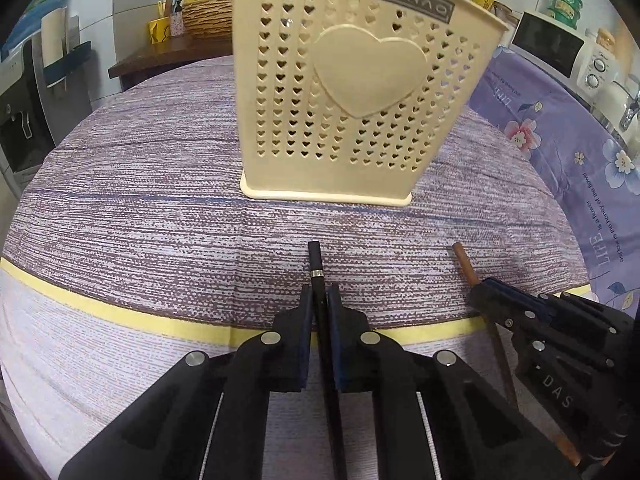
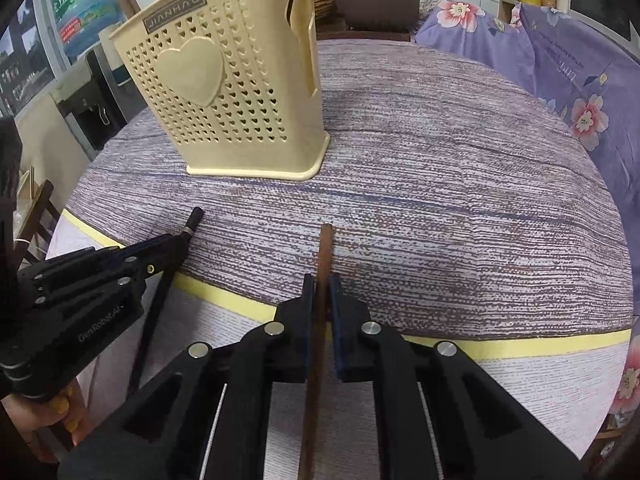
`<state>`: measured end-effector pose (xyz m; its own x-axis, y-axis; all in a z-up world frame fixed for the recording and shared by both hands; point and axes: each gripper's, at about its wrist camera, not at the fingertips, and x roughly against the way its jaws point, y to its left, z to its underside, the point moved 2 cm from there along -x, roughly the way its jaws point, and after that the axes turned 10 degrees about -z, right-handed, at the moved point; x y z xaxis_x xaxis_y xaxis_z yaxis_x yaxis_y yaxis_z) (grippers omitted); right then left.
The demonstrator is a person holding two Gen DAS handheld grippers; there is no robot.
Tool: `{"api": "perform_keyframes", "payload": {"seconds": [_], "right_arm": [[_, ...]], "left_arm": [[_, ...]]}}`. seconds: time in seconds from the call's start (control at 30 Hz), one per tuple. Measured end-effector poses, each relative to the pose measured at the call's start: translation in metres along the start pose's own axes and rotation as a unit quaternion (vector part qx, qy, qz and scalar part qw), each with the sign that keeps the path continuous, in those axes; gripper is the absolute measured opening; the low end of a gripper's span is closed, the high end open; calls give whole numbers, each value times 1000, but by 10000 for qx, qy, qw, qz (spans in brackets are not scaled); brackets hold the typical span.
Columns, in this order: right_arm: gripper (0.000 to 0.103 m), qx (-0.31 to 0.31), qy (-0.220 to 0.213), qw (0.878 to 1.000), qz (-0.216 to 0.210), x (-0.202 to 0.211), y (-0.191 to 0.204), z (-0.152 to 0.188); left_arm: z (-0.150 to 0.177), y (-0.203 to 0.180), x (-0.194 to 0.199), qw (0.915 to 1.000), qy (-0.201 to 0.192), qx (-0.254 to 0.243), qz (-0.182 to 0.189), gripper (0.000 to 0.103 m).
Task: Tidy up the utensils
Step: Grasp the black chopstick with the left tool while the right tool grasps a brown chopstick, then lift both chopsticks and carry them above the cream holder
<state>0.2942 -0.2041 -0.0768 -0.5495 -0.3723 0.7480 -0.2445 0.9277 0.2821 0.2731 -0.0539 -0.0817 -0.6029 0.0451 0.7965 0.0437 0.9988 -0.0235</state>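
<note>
A cream plastic utensil holder [image 1: 352, 92] with heart-shaped holes stands upright on the table; it also shows in the right wrist view [image 2: 232, 96]. My left gripper [image 1: 320, 292] is shut on a black chopstick [image 1: 316, 260] whose end points toward the holder. My right gripper [image 2: 320, 280] is shut on a brown chopstick [image 2: 325, 248], also pointing toward the holder. Each gripper shows in the other's view: the right gripper [image 1: 480, 288] with the brown chopstick [image 1: 464, 264], the left gripper [image 2: 176, 240] with the black chopstick [image 2: 194, 220]. Utensil ends stick out of the holder's top.
The round table has a purple striped cloth [image 1: 140, 208] with a yellow band [image 1: 100, 304] near the front edge. A floral purple cloth [image 1: 560, 140] lies to the right. A microwave [image 1: 560, 52] and a wicker basket [image 1: 208, 18] stand behind the table.
</note>
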Motion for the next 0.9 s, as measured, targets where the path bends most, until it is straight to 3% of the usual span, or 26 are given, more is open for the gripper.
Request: {"api": "perform_keyframes", "payload": {"seconds": [0.27, 0.37, 0.53, 0.7, 0.9], "right_arm": [[8, -74, -791, 9963, -326, 57, 5, -15], [8, -145, -1133, 9920, -545, 86, 6, -23], [8, 4, -1847, 9812, -566, 137, 13, -34], [8, 134, -2200, 9742, -488, 165, 20, -41], [8, 253, -2236, 9734, -428, 165, 26, -44]], "left_arm": [[-19, 22, 57, 9965, -699, 319, 333, 9], [-31, 32, 92, 9915, -1181, 377, 403, 8], [-48, 40, 135, 9821, -1829, 349, 281, 8], [-60, 49, 150, 9776, -2046, 431, 248, 8], [-60, 53, 156, 9759, -2131, 416, 227, 8]]}}
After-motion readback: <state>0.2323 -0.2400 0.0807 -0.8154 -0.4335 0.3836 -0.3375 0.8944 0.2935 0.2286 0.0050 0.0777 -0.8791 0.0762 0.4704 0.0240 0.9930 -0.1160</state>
